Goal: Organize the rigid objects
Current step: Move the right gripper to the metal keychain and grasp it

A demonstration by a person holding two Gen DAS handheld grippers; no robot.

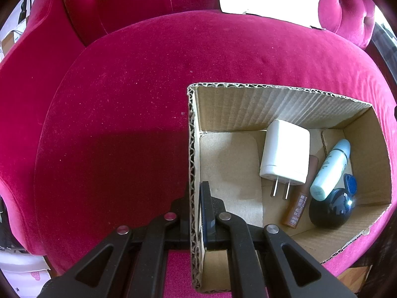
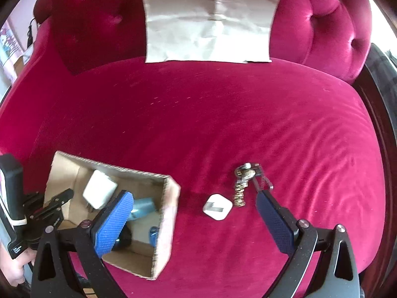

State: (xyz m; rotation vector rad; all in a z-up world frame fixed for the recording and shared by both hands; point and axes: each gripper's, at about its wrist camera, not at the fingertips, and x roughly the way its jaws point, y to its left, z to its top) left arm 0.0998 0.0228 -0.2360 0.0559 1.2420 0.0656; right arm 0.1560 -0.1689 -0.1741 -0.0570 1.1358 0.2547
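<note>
Your left tongs (image 1: 196, 213) are clamped tight on the near-left wall of the cardboard box (image 1: 192, 149), one finger inside and one outside the raw corrugated edge. Just beyond and to the right of them, on the box's flat brown floor, lies a white, smooth, blocky charger (image 1: 285, 155) with two metal prongs pointing back toward you. Right of it lie a slim brown tube (image 1: 299, 203), a pale blue cylindrical bottle (image 1: 330, 167) leaning over a glossy dark rounded object (image 1: 331, 208), and a small blue piece (image 1: 349, 183) against the far-right wall.

Your right tongs (image 2: 191, 214) stand wide and hold nothing, their blue pads (image 2: 111, 226) finely cross-hatched. The left pad hangs over the box's open top; the right one sits above bare velvet. Between the fingers, on the cushion, rests a small white rounded-square adapter (image 2: 217, 206) with a grey mark on its face. Just past the right fingertip lies a bunch of keys (image 2: 245, 181), brassy and silver, on a wire ring, close beside the adapter but apart from it.

Everything sits on the plush crimson velvet sofa (image 2: 198, 114), its backrest button-tufted. Farthest off, a creased pale sheet of paper (image 2: 211, 22) leans against that backrest.
</note>
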